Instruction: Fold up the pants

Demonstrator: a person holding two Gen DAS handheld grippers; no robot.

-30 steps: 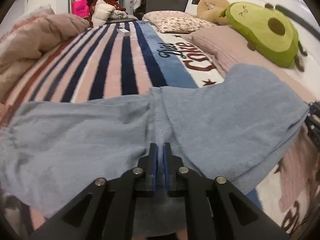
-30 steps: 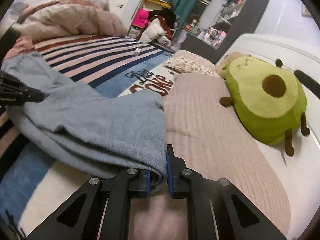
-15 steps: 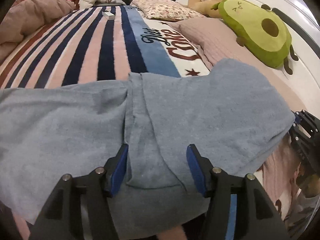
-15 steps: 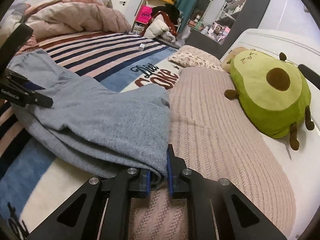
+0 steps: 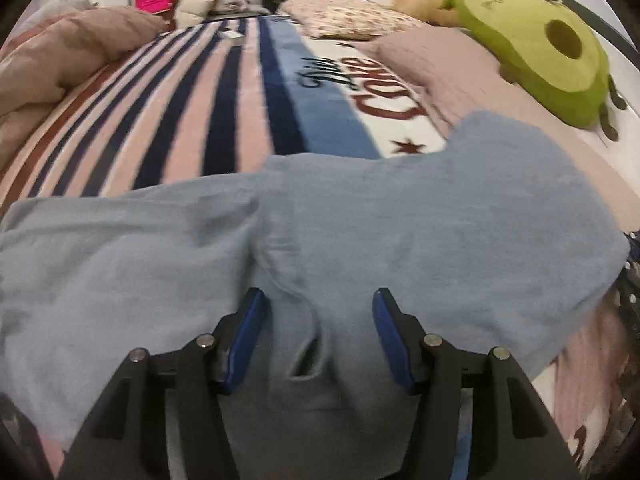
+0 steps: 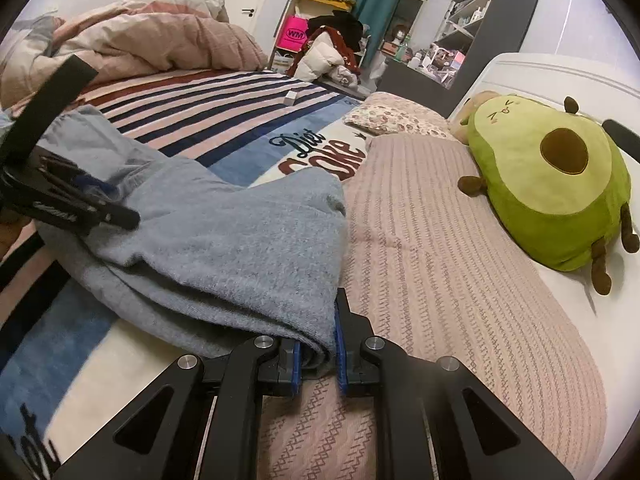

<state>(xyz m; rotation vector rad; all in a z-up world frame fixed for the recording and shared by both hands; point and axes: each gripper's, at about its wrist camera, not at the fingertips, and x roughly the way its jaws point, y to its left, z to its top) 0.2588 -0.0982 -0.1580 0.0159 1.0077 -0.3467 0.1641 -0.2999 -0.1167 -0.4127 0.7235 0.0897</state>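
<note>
The blue-grey pants (image 5: 440,220) lie across the striped bed blanket, folded over at the right end. My left gripper (image 5: 318,300) stands open over the crotch seam; the blue pads are well apart and press on nothing, with cloth lying between and under them. In the right wrist view the pants (image 6: 240,240) form a thick folded bundle, and my right gripper (image 6: 320,332) is shut on its near corner edge. The left gripper (image 6: 80,204) shows at the far left over the cloth. The right gripper (image 5: 630,272) peeks in at the right edge of the left wrist view.
A green avocado plush (image 6: 552,188) lies on the white sheet at the right. A pink knitted blanket (image 6: 440,280) lies beside the pants. A bunched pink duvet (image 5: 60,64) sits at the left, a floral pillow (image 5: 348,16) and a small white box (image 6: 291,99) farther off.
The left gripper's jaws went from shut on the pants' cloth to wide apart, letting the cloth go, and it moved closer over the pants. The right gripper kept its hold and stayed put.
</note>
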